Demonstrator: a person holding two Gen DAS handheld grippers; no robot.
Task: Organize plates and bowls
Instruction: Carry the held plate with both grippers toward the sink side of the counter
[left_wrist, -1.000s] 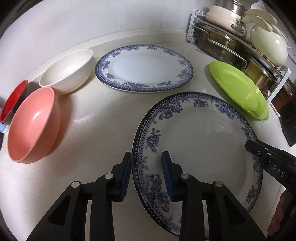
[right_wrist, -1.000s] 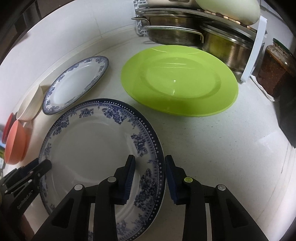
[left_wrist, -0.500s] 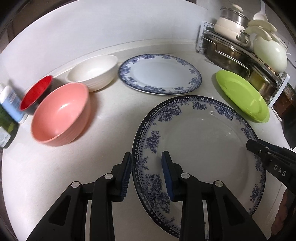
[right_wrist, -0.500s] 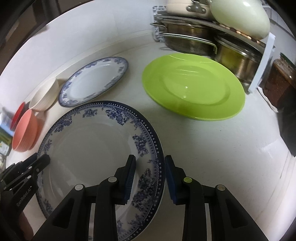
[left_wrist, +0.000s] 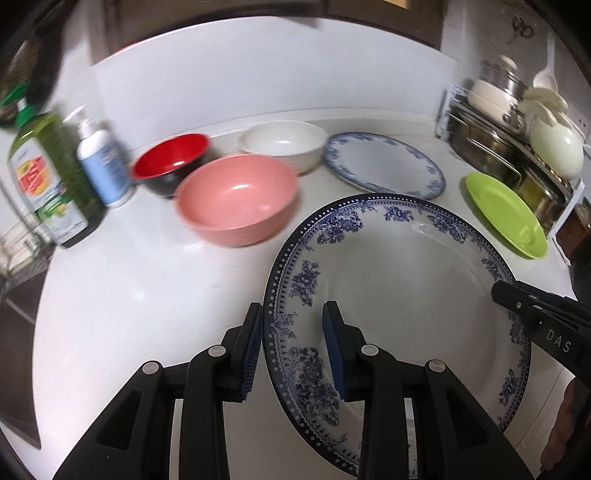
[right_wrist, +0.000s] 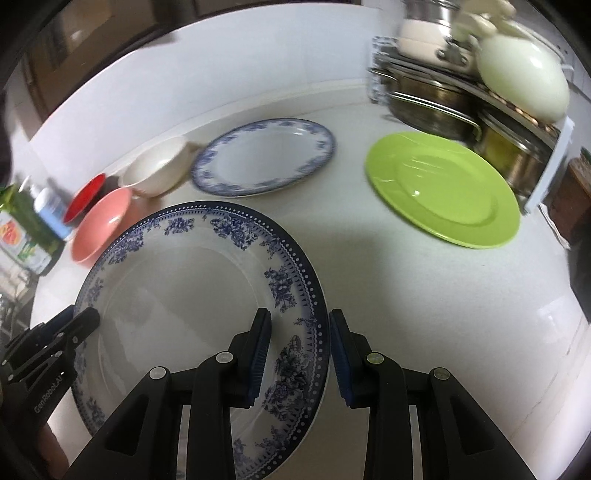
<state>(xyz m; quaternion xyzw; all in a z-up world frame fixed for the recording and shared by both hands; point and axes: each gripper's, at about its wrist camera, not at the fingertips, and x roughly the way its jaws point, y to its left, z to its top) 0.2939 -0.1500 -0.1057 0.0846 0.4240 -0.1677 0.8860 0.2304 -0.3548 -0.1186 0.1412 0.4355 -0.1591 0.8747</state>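
Blue-patterned plate (left_wrist: 406, 314), rims between both grippers

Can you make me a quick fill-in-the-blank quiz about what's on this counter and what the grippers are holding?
1. Both grippers grip the rim of the large ____-patterned plate.
2. The bowl nearest that plate is ____.
3. The plate by the pot rack is ____.
4. The left gripper and right gripper hold ____ sides of the plate.

Missing words: blue; pink; green; opposite
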